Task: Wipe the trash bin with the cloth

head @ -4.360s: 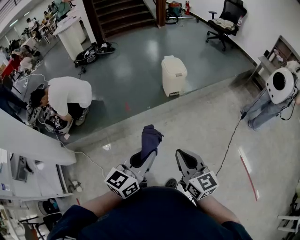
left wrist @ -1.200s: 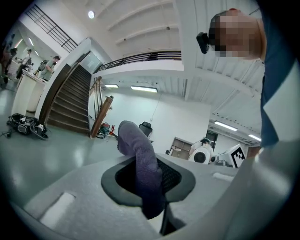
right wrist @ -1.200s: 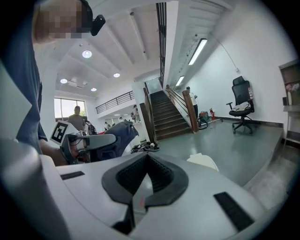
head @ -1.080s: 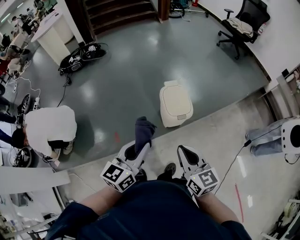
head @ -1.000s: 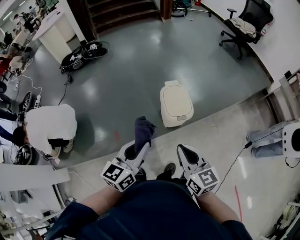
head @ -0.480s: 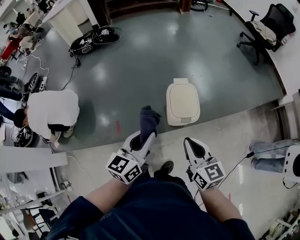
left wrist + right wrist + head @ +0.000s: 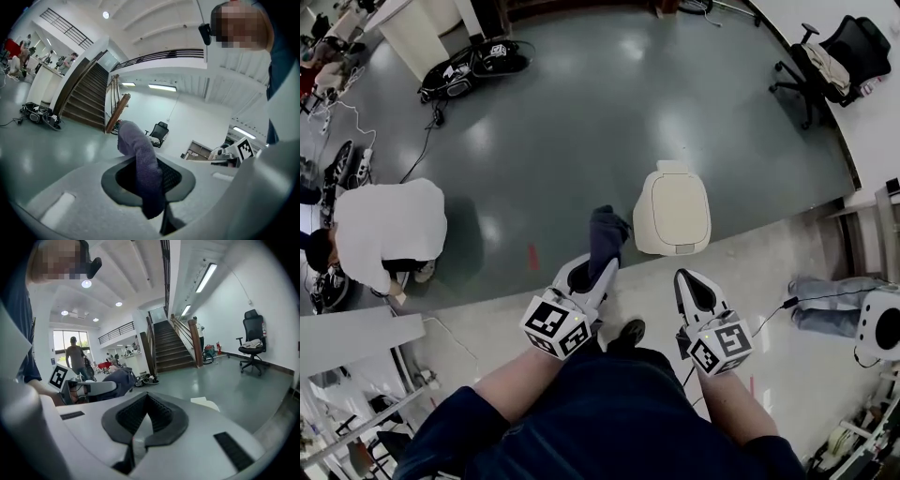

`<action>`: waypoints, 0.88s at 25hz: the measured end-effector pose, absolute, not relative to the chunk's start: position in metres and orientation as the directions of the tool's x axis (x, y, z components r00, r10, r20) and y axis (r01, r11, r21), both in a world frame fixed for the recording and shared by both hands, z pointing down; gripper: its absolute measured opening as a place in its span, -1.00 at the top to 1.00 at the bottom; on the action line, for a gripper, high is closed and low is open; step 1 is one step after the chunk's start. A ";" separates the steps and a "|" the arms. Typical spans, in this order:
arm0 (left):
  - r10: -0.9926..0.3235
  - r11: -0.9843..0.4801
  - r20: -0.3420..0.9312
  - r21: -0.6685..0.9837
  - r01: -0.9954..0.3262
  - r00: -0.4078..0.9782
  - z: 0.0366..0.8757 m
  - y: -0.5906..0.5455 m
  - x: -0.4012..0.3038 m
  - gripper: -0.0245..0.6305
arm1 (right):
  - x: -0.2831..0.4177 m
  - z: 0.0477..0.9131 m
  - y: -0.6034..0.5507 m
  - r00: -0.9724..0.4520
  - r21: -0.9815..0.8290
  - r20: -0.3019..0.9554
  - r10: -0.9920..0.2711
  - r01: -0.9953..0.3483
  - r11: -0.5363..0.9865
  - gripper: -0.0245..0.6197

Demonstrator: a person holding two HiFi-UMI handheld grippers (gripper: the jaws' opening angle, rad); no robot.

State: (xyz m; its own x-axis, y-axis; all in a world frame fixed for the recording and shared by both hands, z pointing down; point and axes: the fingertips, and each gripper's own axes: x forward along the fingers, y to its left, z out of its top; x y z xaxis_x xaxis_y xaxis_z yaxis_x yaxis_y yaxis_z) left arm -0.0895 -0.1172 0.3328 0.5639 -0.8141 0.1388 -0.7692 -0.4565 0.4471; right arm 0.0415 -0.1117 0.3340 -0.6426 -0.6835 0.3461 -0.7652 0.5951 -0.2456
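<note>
Overhead, the head view looks steeply down at a person standing on a pale speckled floor where it meets a glossy grey floor (image 7: 581, 112). Each hand holds a white two-jaw gripper with a black-and-white marker cube.

The left gripper (image 7: 598, 270) has its jaws pressed onto a dark blue-purple fabric cloth (image 7: 606, 234). The cloth stands up out of the jaws and flops over at the top. The left gripper view shows the same thing: the cloth (image 7: 140, 161) runs down through the black padded opening and is pinched at the bottom, with a short tail hanging below.

The right gripper (image 7: 691, 281) holds nothing. In the right gripper view its jaws (image 7: 139, 423) meet in a thin seam with only bare floor beyond.

The cream plastic trash bin with a closed, rounded lid (image 7: 672, 208) stands on the grey floor just ahead of both grippers, slightly nearer the right one. The cloth hangs just beside the bin's left side but is apart from it. A corner of the bin (image 7: 206, 404) peeks over the right gripper.

To the left, well apart, a person in a white shirt (image 7: 389, 230) crouches over cables. A black office chair (image 7: 832, 58) stands at the far right.

Judging by this, the cloth is in hand and the bin within reach, but no wiping has begun; lid and sides are all left to do.
</note>
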 end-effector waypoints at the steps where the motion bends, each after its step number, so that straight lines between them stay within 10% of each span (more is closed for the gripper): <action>1: -0.810 -0.459 0.139 0.452 -0.764 0.569 0.338 -0.123 -0.096 0.77 | 0.036 0.337 -0.116 -0.634 -0.239 0.349 -0.690 -0.772 0.589 0.91; 22: -0.836 -0.278 0.234 0.600 -0.750 0.497 0.557 -0.264 -0.057 0.76 | 0.064 0.482 -0.260 -0.603 -0.134 0.442 -0.664 -0.776 0.616 0.91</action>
State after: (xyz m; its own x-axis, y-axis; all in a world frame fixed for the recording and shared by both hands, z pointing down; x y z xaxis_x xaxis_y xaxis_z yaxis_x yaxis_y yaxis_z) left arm -0.0575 -0.2644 0.5568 0.4970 -0.8355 0.2342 -0.7503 -0.2783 0.5996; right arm 0.0640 -0.2598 0.4820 -0.6031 -0.6642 0.4416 -0.7764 0.6158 -0.1342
